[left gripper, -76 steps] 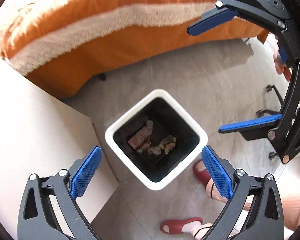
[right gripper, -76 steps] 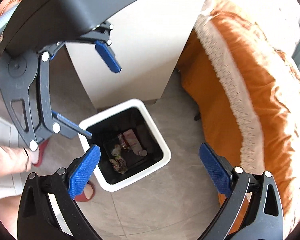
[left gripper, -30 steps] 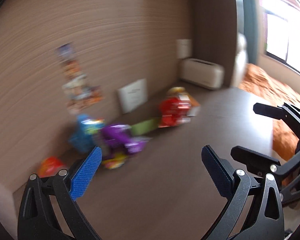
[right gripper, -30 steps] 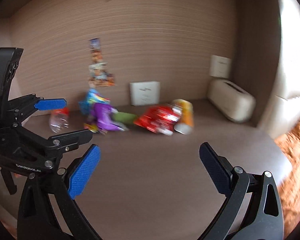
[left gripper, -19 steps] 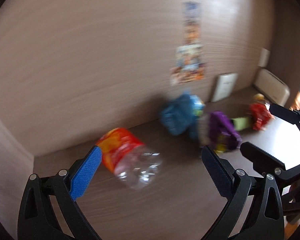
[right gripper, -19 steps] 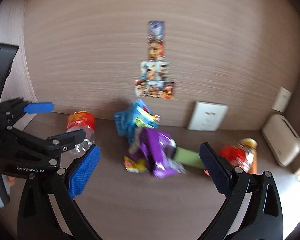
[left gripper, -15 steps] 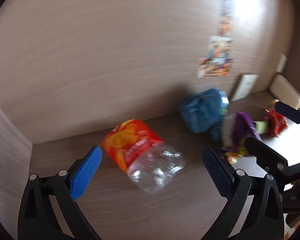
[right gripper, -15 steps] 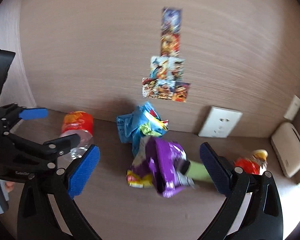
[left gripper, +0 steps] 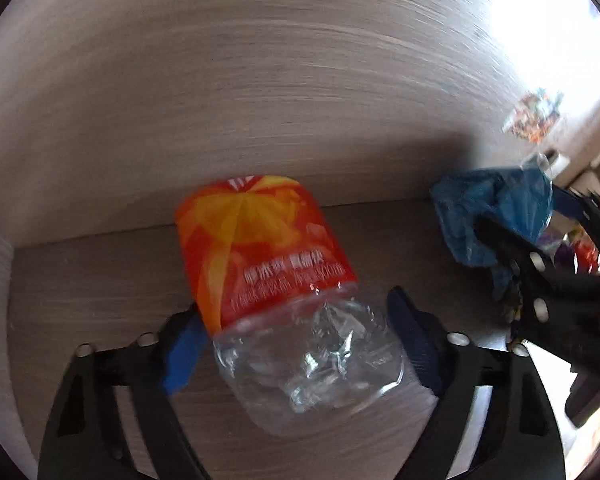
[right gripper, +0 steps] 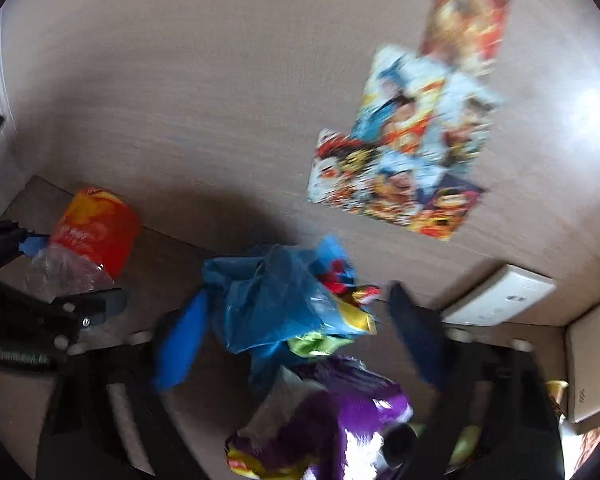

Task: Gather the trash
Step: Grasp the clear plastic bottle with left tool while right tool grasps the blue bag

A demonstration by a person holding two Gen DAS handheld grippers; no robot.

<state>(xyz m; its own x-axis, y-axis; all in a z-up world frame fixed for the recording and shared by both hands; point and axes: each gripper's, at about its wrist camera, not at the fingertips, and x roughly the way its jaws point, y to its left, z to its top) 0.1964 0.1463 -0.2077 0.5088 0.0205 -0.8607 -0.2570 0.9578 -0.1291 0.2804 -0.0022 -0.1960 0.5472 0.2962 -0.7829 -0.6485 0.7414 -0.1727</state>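
Note:
A crushed clear plastic bottle (left gripper: pixel 296 312) with a red-orange label lies on the brown desk against the wall. My left gripper (left gripper: pixel 296 344) is open, its blue pads on either side of the bottle's clear part. The bottle also shows in the right wrist view (right gripper: pixel 88 240). My right gripper (right gripper: pixel 296 336) is open around a crumpled blue snack bag (right gripper: pixel 284 304), which also shows in the left wrist view (left gripper: pixel 496 216). A purple wrapper (right gripper: pixel 340 412) lies just below the blue bag.
The wood-grain wall (left gripper: pixel 260 80) stands right behind the trash, with a strip of colourful stickers (right gripper: pixel 416 148) on it. A white wall socket (right gripper: pixel 500 296) and a beige box (right gripper: pixel 588 364) sit at the right. More wrappers lie low right.
Both grippers have swung up from over the white bin to the desk and moved in close. The left now straddles the bottle, the right the blue bag.

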